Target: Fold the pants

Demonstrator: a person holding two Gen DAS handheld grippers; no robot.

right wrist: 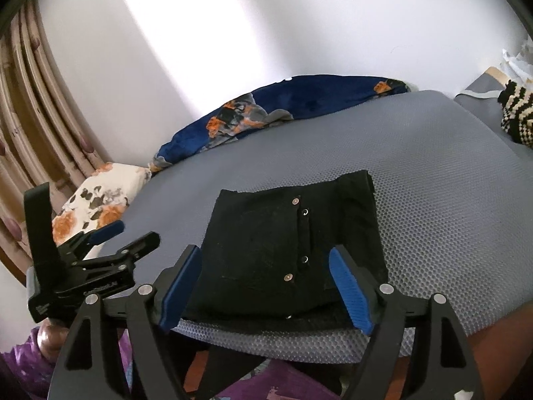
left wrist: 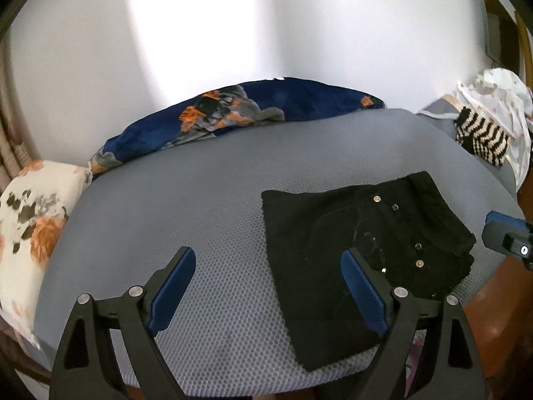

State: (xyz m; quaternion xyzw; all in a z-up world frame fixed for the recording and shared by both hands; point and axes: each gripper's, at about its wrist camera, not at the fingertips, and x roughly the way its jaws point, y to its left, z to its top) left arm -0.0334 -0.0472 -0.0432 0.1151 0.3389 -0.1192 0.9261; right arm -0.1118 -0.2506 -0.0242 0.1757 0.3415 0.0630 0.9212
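Black pants (left wrist: 333, 233) lie folded into a compact rectangle, buttons up, on the near right part of a grey mesh mattress (left wrist: 200, 200). My left gripper (left wrist: 268, 255) is open above the mattress. Its right finger hangs over the bundle's left part and its left finger over bare mesh. In the right wrist view the pants (right wrist: 266, 220) sit straight ahead at the mattress's near edge. My right gripper (right wrist: 265, 250) is open, its blue pads (right wrist: 348, 286) standing either side of the bundle without pressing on it. The left gripper (right wrist: 133, 233) shows there at the left, also open.
A dark blue floral blanket (left wrist: 250, 113) lies along the white wall at the back. A white floral pillow (left wrist: 33, 220) sits at the left, with a curtain (right wrist: 30, 133) beyond it. A black-and-cream striped knit (left wrist: 483, 136) and white cloth (left wrist: 499, 100) lie at the far right.
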